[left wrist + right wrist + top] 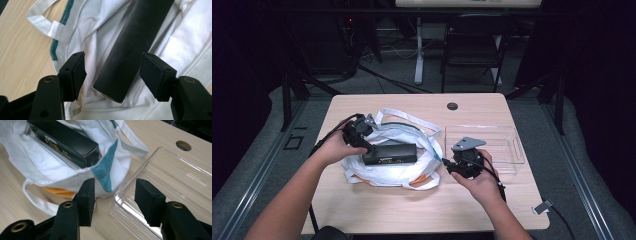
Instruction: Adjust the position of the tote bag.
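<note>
So there's a long black rectangular cardboard box (390, 153) lying on top of a crumpled white cloth tote bag (394, 172), roughly dead centre of the light wooden bench (412, 210). The bag has a teal-green lining patch (106, 171) poking out at its mouth and something orange tucked under its lower edge.

The left gripper (358, 133) sits at about 9 o'clock from the box, right at its near end. In the left gripper view the fingers (76, 72) are spread apart with the box end sitting between them, and there's a visible gap on both sides, so neither pad is pressing on it. The box is just resting on the bag cloth, not clamped.

The right gripper (467, 162) is at about 3 o'clock from the bag, just beside it. Its fingers (86, 201) are also apart with nothing between them, hanging over bare bench between the bag's edge and the rim of a clear rectangular plastic tray (507, 150). The tray sits at 3 o'clock of the bag, near it; I can't tell if they touch.

A round cable hole (452, 106) is in the bench at about 12 o'clock, well apart from everything.
</note>
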`<state>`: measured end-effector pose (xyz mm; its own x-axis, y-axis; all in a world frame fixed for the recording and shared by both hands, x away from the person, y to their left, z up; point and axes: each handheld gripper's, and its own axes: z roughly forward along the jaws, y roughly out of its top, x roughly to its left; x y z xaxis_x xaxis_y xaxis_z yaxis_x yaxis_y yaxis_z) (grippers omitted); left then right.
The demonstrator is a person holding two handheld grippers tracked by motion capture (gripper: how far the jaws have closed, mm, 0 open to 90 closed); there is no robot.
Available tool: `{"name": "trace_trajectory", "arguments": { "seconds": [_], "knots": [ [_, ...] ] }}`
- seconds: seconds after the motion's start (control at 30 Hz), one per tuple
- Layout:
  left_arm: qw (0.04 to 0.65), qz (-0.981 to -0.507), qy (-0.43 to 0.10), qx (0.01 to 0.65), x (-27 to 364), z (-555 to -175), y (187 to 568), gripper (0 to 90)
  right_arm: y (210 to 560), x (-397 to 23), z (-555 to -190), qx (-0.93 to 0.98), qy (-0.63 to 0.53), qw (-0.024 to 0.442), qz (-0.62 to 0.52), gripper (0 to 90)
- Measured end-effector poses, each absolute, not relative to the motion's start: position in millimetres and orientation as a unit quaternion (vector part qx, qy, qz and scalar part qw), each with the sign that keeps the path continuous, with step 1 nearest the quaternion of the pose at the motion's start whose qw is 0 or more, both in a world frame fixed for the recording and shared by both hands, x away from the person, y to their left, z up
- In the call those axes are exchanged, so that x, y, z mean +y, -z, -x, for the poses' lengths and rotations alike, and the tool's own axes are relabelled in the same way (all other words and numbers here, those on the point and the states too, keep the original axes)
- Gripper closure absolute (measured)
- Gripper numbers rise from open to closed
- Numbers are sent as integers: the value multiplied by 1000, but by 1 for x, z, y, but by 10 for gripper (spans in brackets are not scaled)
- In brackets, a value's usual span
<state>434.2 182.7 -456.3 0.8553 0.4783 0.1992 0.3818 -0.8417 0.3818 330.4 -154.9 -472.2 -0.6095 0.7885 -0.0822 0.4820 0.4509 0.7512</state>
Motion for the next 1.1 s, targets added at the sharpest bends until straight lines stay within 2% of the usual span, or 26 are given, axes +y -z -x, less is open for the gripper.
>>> {"name": "trace_trajectory", "arguments": {
  "seconds": [0.37, 0.6, 0.9, 1.1],
  "knots": [
    [127, -961, -138, 204, 176, -438, 467, 364, 477, -158, -330, 826, -343, 213, -393, 486],
    [123, -966, -125, 190, 173, -441, 474, 364, 476, -159, -329, 824, -346, 212, -395, 484],
    [112, -974, -104, 165, 167, -443, 486, 299, 476, -159, -330, 823, -346, 213, -395, 483],
    [97, -978, -96, 159, 163, -448, 493, 299, 476, -161, -330, 821, -348, 212, -399, 483]
  ]
}}
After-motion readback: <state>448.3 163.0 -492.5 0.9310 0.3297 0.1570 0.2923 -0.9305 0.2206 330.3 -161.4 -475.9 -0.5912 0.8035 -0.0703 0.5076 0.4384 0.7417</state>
